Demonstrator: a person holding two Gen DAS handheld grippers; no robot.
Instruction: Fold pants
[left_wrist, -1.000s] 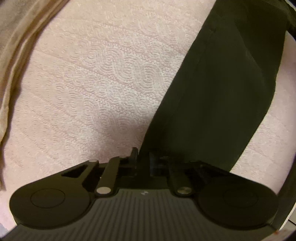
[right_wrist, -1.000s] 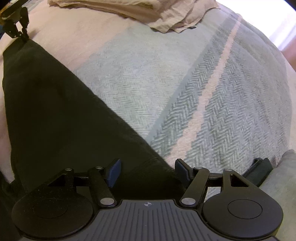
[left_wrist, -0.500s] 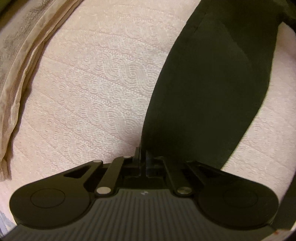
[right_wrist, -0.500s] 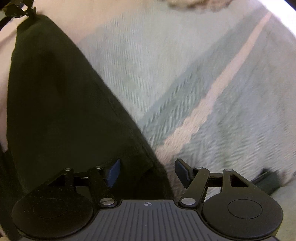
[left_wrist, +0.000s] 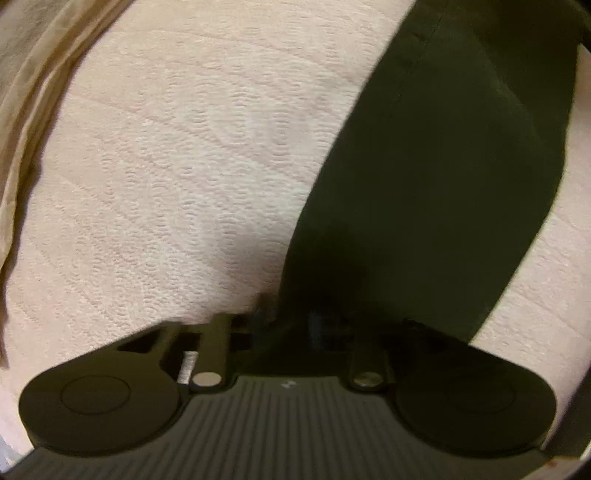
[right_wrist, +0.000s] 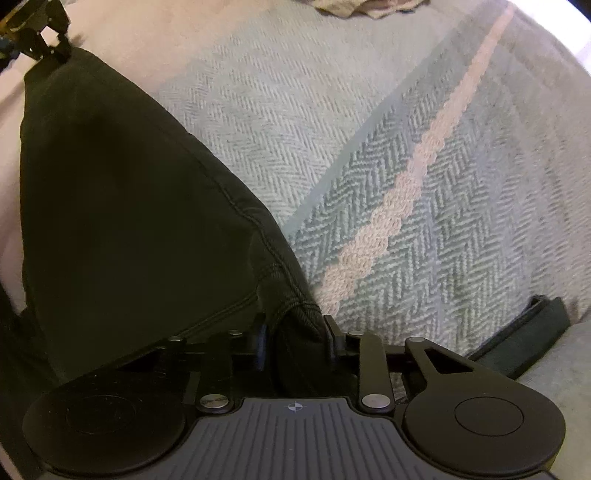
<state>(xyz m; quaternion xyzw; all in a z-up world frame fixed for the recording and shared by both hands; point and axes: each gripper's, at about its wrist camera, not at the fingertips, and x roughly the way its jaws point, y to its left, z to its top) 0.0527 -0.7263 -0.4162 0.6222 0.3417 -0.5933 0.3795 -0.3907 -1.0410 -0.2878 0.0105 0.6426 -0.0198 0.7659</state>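
The black pants (left_wrist: 443, 192) stretch from my left gripper (left_wrist: 284, 325) up to the top right, over a pink quilted cover (left_wrist: 184, 166). That gripper is shut on a corner of the fabric. In the right wrist view the pants (right_wrist: 122, 206) fill the left half, with a stitched hem running down to my right gripper (right_wrist: 295, 336). Its fingers are shut on a bunched fold of the hem. At the top left of this view, the left gripper (right_wrist: 48, 44) pinches the far corner of the same cloth.
A grey-green herringbone blanket (right_wrist: 461, 184) with a pink stripe (right_wrist: 417, 166) lies under and right of the pants. Beige folded cloth (left_wrist: 33, 92) borders the pink cover at left. A dark strap (right_wrist: 524, 339) lies at right, and beige laundry (right_wrist: 351, 5) sits at the far edge.
My right gripper, open before, has moved onto the pants' hem and shut on it. The left gripper stays shut on its corner, and its view has shifted slightly.
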